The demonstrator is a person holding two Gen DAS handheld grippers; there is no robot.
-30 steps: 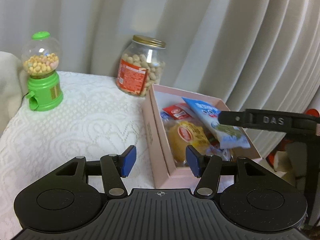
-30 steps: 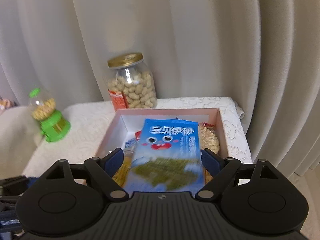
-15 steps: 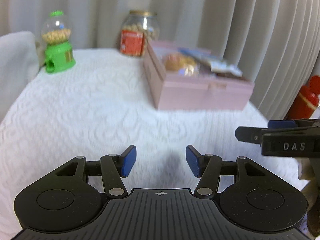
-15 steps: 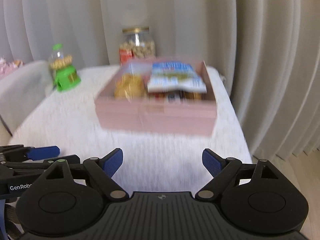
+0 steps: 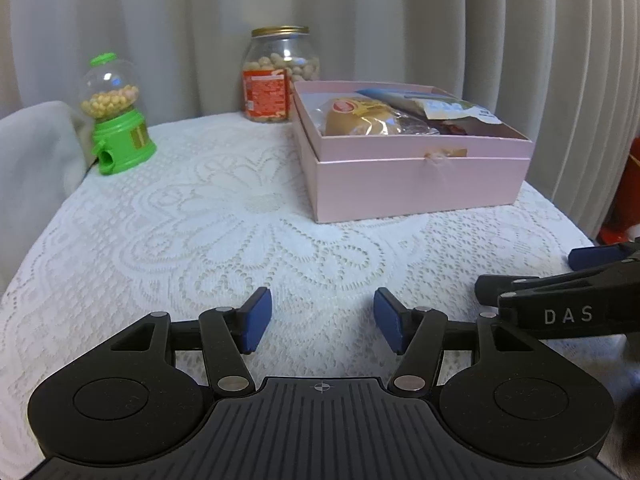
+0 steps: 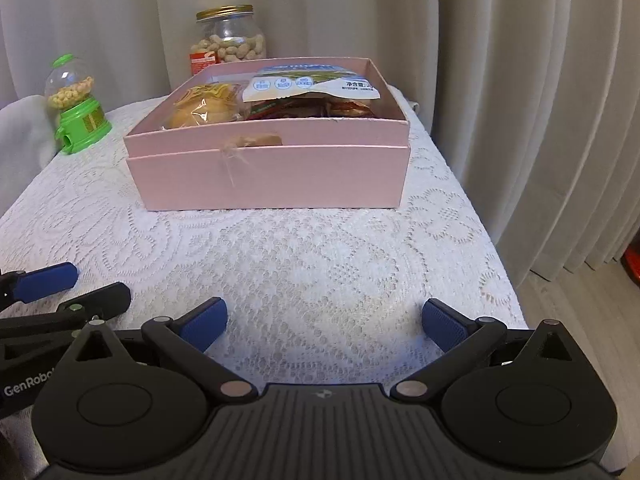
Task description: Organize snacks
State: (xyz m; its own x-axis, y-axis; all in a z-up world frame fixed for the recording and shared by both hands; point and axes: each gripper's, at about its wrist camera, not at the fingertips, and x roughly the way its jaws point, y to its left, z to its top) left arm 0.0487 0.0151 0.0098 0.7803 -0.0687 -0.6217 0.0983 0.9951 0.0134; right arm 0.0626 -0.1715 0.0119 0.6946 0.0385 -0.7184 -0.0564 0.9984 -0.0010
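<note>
Both wrist views look low across the table (image 5: 224,240) toward the pink box (image 6: 272,176).

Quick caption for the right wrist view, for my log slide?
Open right gripper hovers over white lace tablecloth, facing the pink cardboard box packed with snack packets.

A white lace cloth (image 5: 224,216) covers the bench, with pale pleated curtains (image 6: 500,80) hanging behind and to the right. At the back left stands a green candy dispenser (image 5: 116,120) with a clear globe of small balls, beside a bunched white fabric (image 5: 36,148) at the left edge. A red object (image 5: 624,200) shows low at the right, past the bench, on a wood floor (image 6: 580,320).
</note>
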